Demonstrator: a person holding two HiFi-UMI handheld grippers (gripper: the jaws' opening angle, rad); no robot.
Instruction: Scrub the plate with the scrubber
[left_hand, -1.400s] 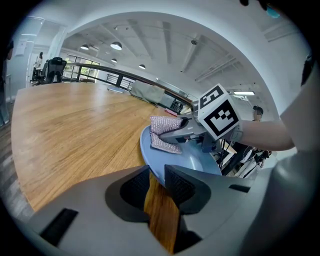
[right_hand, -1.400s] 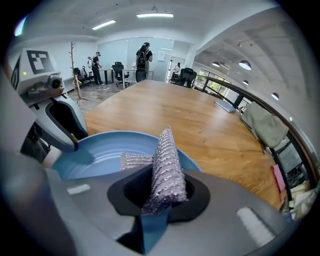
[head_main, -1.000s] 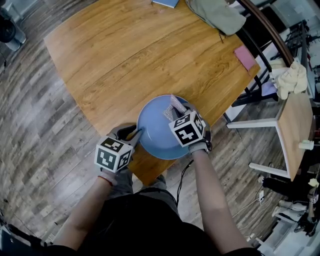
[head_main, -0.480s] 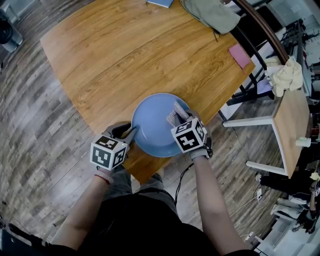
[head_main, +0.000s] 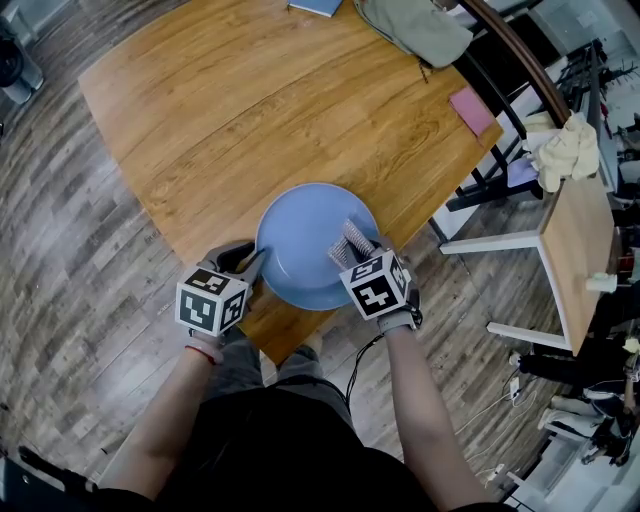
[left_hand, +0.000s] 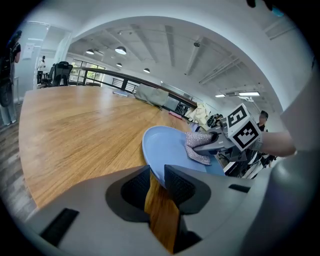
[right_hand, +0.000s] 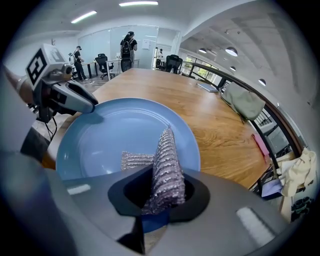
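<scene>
A light blue plate (head_main: 300, 240) is held over the near corner of the wooden table, and it fills the right gripper view too, plate (right_hand: 115, 135). My left gripper (head_main: 258, 262) is shut on its left rim; in the left gripper view the plate (left_hand: 165, 147) edge sits pinched between the jaws of the left gripper (left_hand: 157, 181). My right gripper (head_main: 352, 252) is shut on a silvery mesh scrubber (head_main: 350, 238) that rests on the plate's right inner face. In the right gripper view the scrubber (right_hand: 162, 167) stands folded between the jaws of the right gripper (right_hand: 157, 192).
The wooden table (head_main: 260, 110) stretches away behind the plate. On its far side lie a grey-green bag (head_main: 415, 25), a pink cloth (head_main: 472, 110) and a blue book (head_main: 315, 6). A small side table (head_main: 575, 245) with a crumpled cloth (head_main: 565, 150) stands at the right.
The plate and both grippers have drifted slightly left in view. The scrubber has slid back along the plate's right side towards my body. Both grips are unchanged.
</scene>
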